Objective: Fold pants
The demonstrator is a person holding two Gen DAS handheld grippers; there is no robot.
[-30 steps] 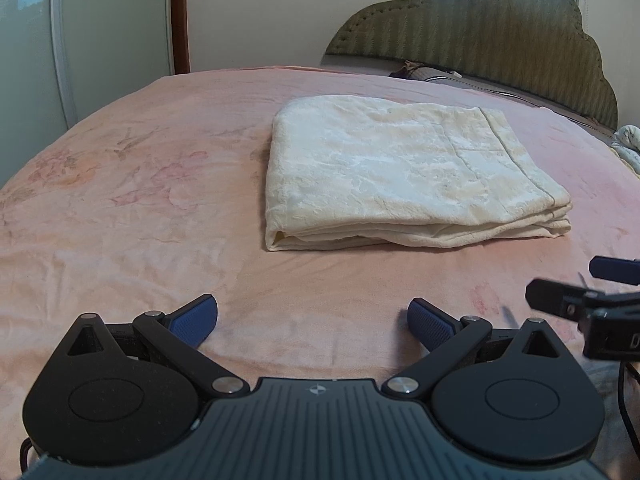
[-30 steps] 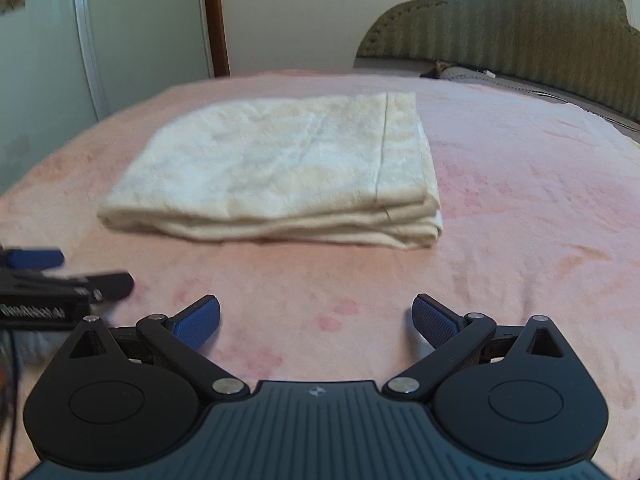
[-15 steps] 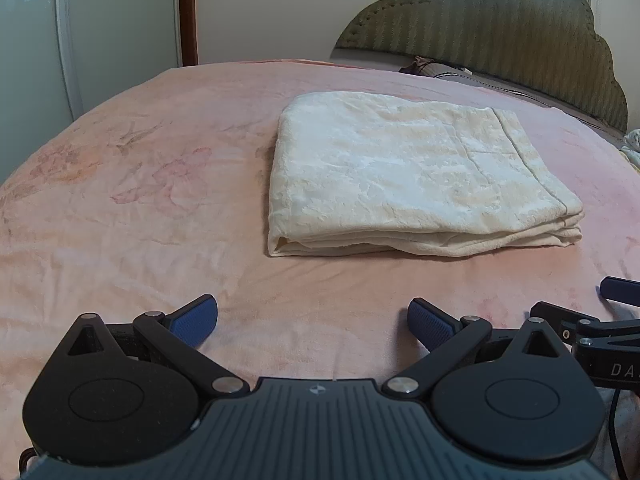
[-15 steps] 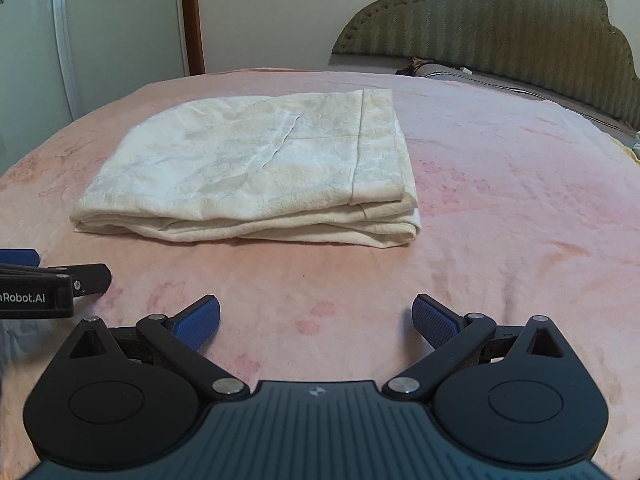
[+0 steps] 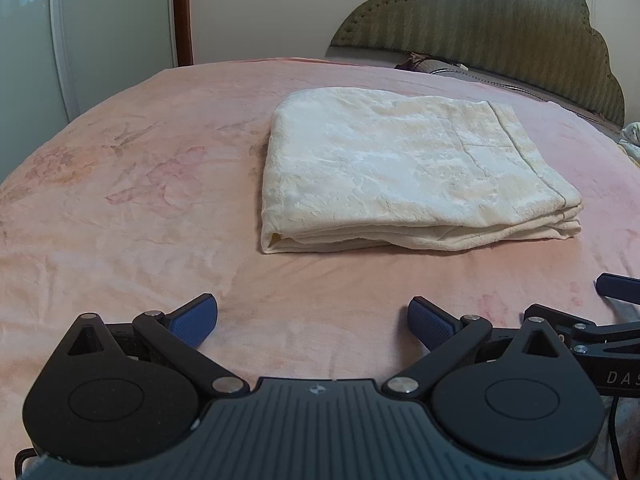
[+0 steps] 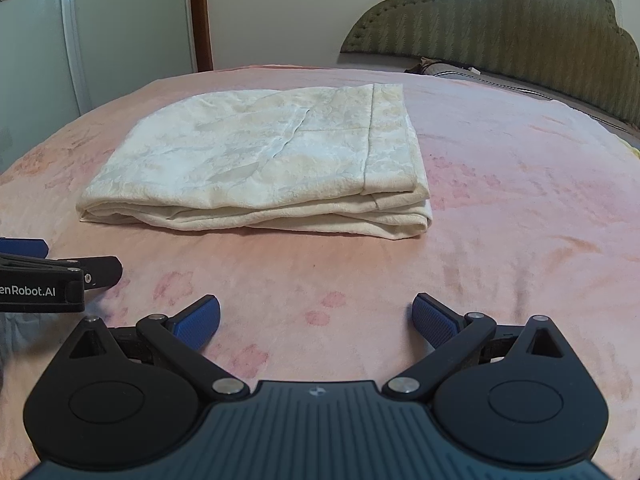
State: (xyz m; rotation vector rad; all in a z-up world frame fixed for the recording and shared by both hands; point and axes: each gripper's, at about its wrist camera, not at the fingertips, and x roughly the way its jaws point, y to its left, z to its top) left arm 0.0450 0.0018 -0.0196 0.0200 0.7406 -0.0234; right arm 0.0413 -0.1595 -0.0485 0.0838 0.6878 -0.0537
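Note:
Cream pants point(image 5: 404, 172) lie folded in a flat rectangular stack on the pink bed; they also show in the right wrist view point(image 6: 268, 164). My left gripper point(image 5: 314, 320) is open and empty, low over the blanket, a short way in front of the stack. My right gripper point(image 6: 316, 318) is open and empty, also in front of the stack. The right gripper shows at the right edge of the left wrist view point(image 5: 600, 320). The left gripper shows at the left edge of the right wrist view point(image 6: 60, 272).
The pink flowered blanket point(image 5: 140, 200) covers the bed. A green scalloped headboard point(image 5: 500, 36) stands at the far right, with a pillow point(image 5: 440, 66) below it. A pale wardrobe door point(image 6: 100, 32) and brown door frame point(image 6: 200, 16) are at the back left.
Both grippers have pulled back and tilted a little, so the folded pants sit lower and nearer in both views. Both stay open. The pants have not moved.

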